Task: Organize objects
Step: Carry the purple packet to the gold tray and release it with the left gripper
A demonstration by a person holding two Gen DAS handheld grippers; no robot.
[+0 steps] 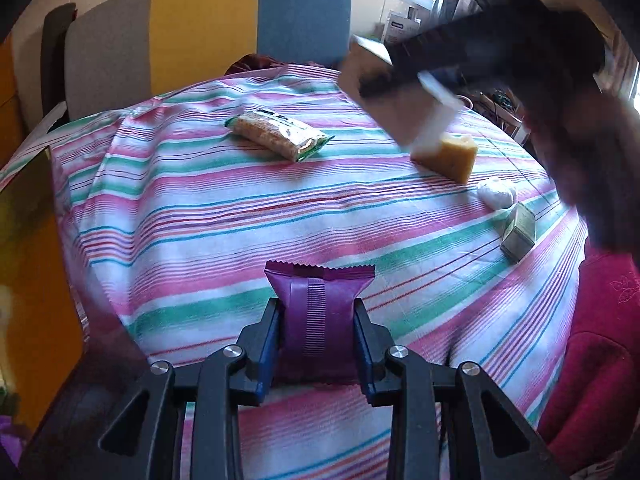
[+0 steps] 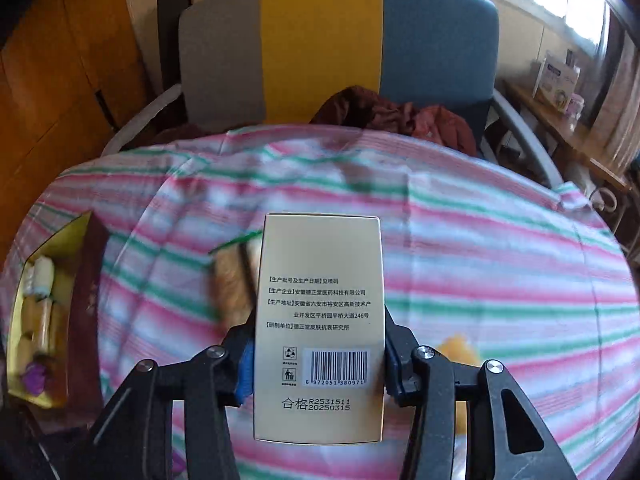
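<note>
Your left gripper (image 1: 318, 322) is clamped on a purple packet (image 1: 318, 304), its blue pads pinching the wrapper's waist, with the crimped end sticking out toward 12 o'clock over the striped cloth (image 1: 200, 220). Your right gripper (image 2: 320, 344) grips a tall beige box (image 2: 320, 320) across its printed face (barcode near the jaws, Chinese text above it), and the box stands up along the fingers. Only the left view shows that same box (image 1: 376, 92) from outside: it sits blurred at 1 o'clock, tilted, above the cloth, with the dark right gripper around it. That view also gives you the rest of the table: a green-edged snack pack (image 1: 280, 136) at 11 o'clock, an orange block (image 1: 448, 156) at 1 o'clock just under the box, and a white wad (image 1: 496, 194) touching a small olive carton (image 1: 518, 232) toward 2 o'clock. The right view hides most of these behind the box; only a blurred tan shape peeks out at its left edge and an orange smear at 4 o'clock. What it alone shows clearly is the open tray (image 2: 86, 264) at 9 o'clock, yellow inside, holding pale rolls and a purple item. A grey, yellow and blue chair (image 2: 340, 48) stands at 12 o'clock in both views.
</note>
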